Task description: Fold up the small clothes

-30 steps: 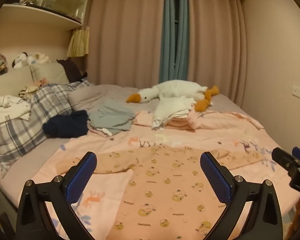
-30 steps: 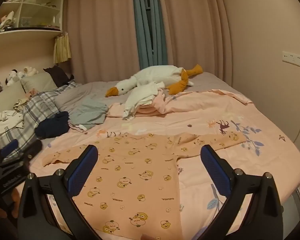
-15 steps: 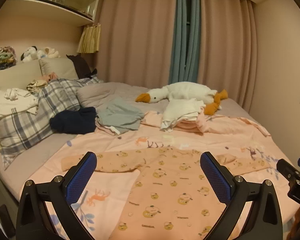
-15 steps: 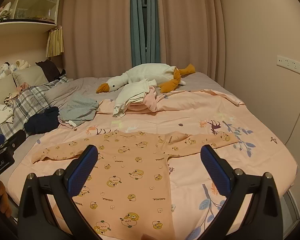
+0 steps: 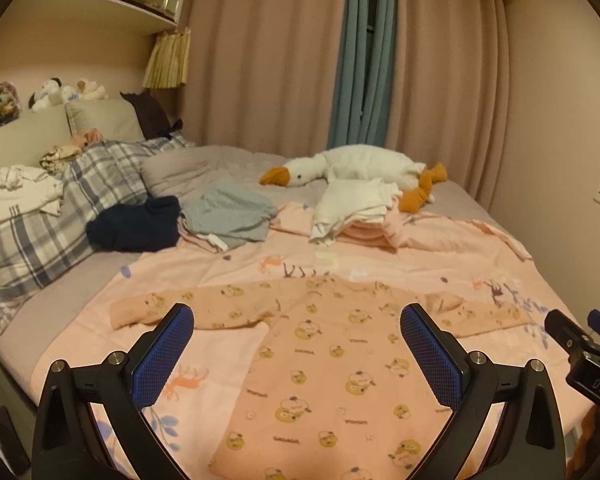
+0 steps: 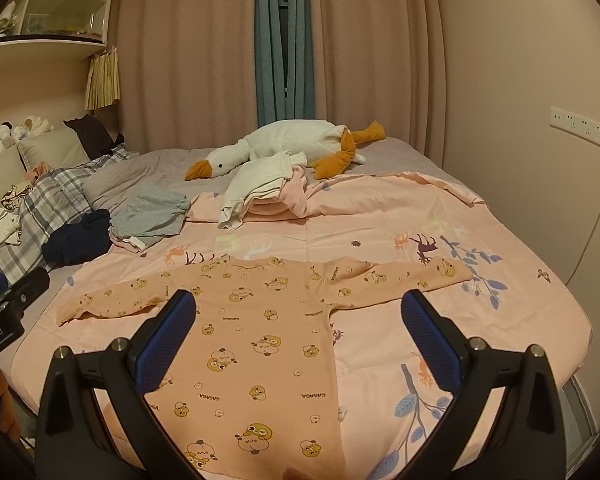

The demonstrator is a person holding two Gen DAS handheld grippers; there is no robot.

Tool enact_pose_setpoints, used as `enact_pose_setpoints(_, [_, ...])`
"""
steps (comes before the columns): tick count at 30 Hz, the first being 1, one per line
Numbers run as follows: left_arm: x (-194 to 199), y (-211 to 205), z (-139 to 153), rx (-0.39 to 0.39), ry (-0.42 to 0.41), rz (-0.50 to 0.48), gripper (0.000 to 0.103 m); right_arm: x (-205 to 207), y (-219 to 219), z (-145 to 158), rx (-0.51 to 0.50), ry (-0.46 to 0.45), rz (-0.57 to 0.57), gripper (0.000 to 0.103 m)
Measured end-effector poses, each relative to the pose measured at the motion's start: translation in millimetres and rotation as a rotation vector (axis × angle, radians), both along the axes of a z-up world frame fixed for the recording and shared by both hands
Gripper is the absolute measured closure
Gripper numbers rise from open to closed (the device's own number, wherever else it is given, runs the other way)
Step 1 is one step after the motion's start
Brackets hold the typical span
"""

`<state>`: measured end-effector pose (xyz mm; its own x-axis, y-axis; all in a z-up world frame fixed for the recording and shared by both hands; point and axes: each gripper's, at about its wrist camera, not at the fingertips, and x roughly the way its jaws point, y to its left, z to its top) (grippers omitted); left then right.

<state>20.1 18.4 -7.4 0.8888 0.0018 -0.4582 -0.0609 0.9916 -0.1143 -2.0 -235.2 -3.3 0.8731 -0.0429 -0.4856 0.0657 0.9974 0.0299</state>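
A small orange long-sleeved garment with a duck print (image 5: 324,356) lies flat on the pink bedspread, both sleeves spread out sideways; it also shows in the right wrist view (image 6: 256,340). My left gripper (image 5: 296,344) is open and empty, held above the garment's near half. My right gripper (image 6: 298,336) is open and empty, also above the garment. The right gripper's tip shows at the left wrist view's right edge (image 5: 580,344). The left gripper shows at the right wrist view's left edge (image 6: 8,300).
A pile of white and pink clothes (image 5: 356,212) and a plush goose (image 5: 352,168) lie behind the garment. Grey clothes (image 5: 228,212), a dark navy bundle (image 5: 136,224) and plaid pillows (image 5: 60,216) lie to the left. The bed's near edge is under the grippers.
Both grippers have drawn back and risen a little; the garment sits lower and smaller in both views. The garment has not moved. Both grippers stay open.
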Motion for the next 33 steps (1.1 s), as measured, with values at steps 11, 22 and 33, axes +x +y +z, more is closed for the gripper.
enact_pose_setpoints(11, [8.1,-2.4,-6.5,-0.066,0.097,-0.074,0.001,17.2,-3.9,-5.8,-0.018,0.055,-0.027,0.0])
enact_pose_setpoints(22, [12.5,-2.8,-6.4,-0.026,0.109,-0.031,0.001,26.6,-2.3,-10.0,-0.063,0.081,-0.06,0.0])
enact_pose_setpoints(33, [15.8,-0.5,-6.0,0.0,0.104,0.011,0.001,28.8,8.5,-14.0,-0.083,0.094,-0.015,0.0])
